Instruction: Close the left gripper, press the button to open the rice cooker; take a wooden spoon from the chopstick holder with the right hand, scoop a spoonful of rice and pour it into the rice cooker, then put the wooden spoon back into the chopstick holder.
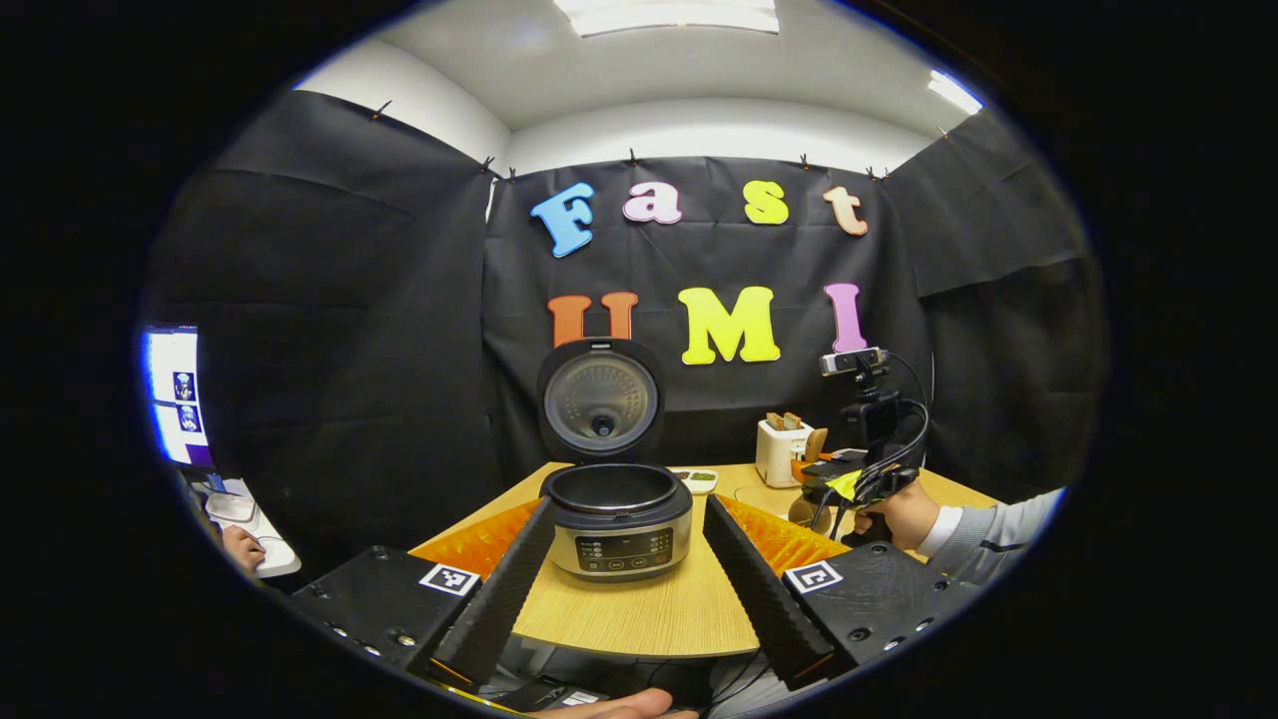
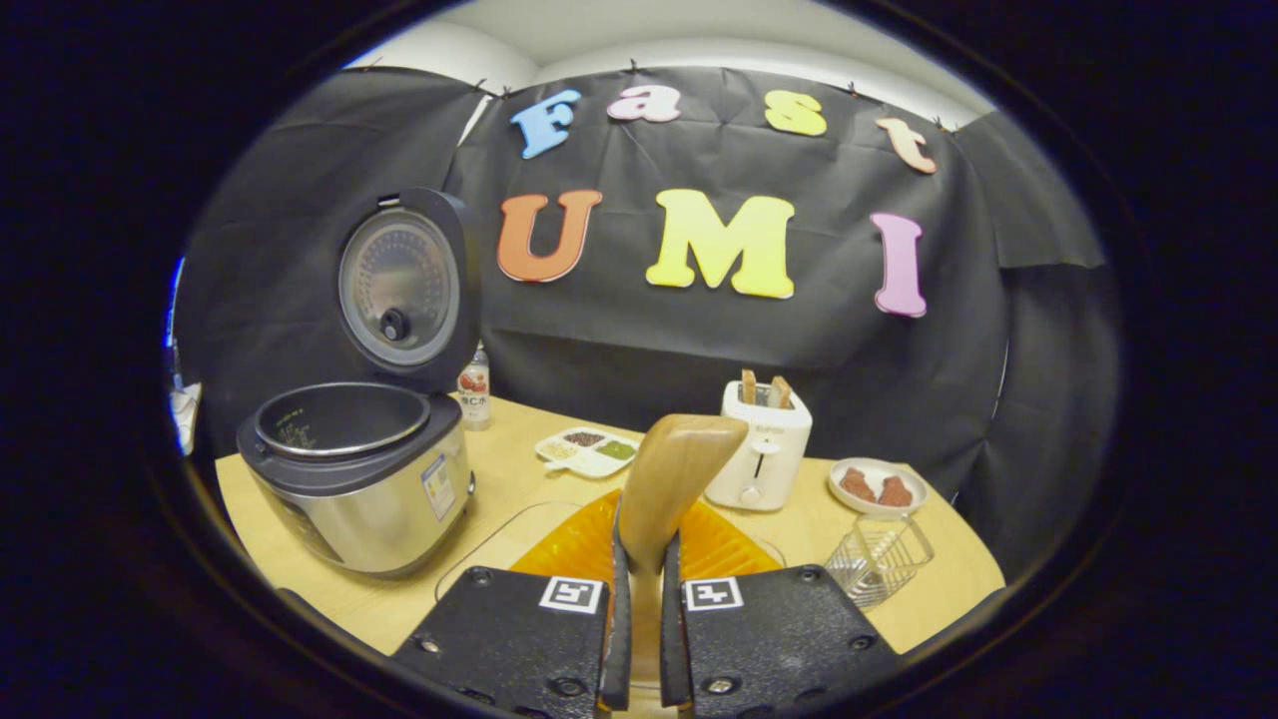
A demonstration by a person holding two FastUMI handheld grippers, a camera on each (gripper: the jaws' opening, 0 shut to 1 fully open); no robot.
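Note:
The rice cooker (image 1: 616,519) stands open on the wooden table (image 1: 639,609), its lid (image 1: 600,399) upright behind the dark inner pot. My left gripper (image 1: 627,504) is open, a finger on each side of the cooker and short of it. In the right gripper view, my right gripper (image 2: 640,549) is shut on the handle of a wooden spoon (image 2: 679,474), whose bowl points up. The cooker (image 2: 349,479) sits to its left, and a clear holder (image 2: 879,554) lies to its right. The right gripper (image 1: 859,479) and the hand (image 1: 904,514) holding it also show to the cooker's right.
On the table there are a white toaster (image 2: 761,449), a divided dish of grains (image 2: 587,449), a small plate with red pieces (image 2: 879,486) and a bottle (image 2: 473,389). A lit monitor (image 1: 175,394) stands at the far left.

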